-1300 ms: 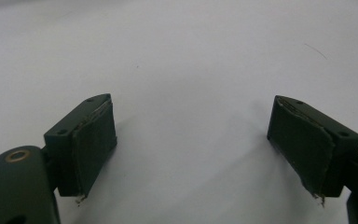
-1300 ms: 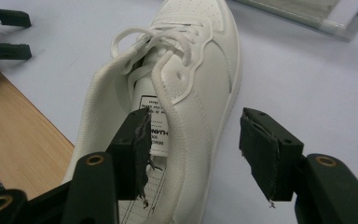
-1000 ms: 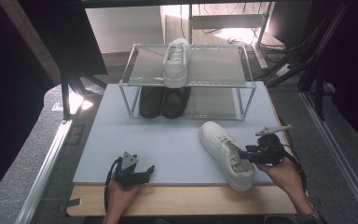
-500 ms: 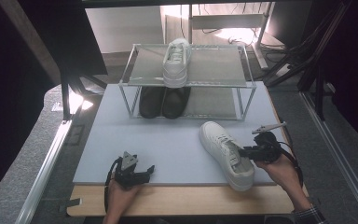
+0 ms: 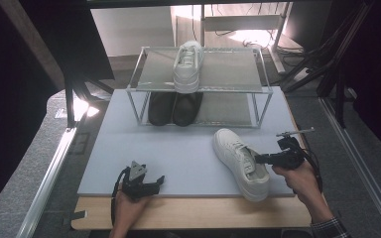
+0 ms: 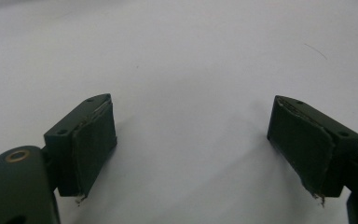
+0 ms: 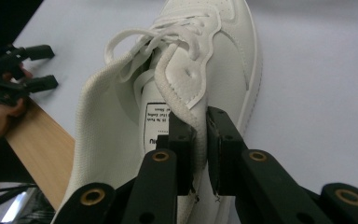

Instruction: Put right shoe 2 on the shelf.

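Two grippers: held by a person at the near edge of a grey table [image 5: 188,148], one in each hand.
Left gripper [image 5: 151,184]: rests low near the front edge of the table, well apart from the shoe; in the left gripper view its jaws stand wide apart over bare grey surface, nothing between them.
Left hand [image 5: 126,206]: comes in from the bottom, wrapped around the gripper's body.
Right gripper [image 7: 200,140]: its jaws have just been closing and now pinch the padded collar wall of the white sneaker [image 5: 240,161], one pad inside the shoe, the other on its outer side, the gap narrow.
Right hand [image 5: 300,178]: beside the sneaker's heel end, at the right of the table.
White sneaker: lies on the table's right half, heel towards the person, toe angled towards the far left; laces loose, a printed label visible on the tongue in the right gripper view.
Wire rack [image 5: 258,89]: two-tier, at the far end of the table.
Dark shoes [image 5: 173,108]: a pair side by side on the lower shelf.
Second white sneaker [image 5: 187,64]: on the top shelf, its near end at the front rail.
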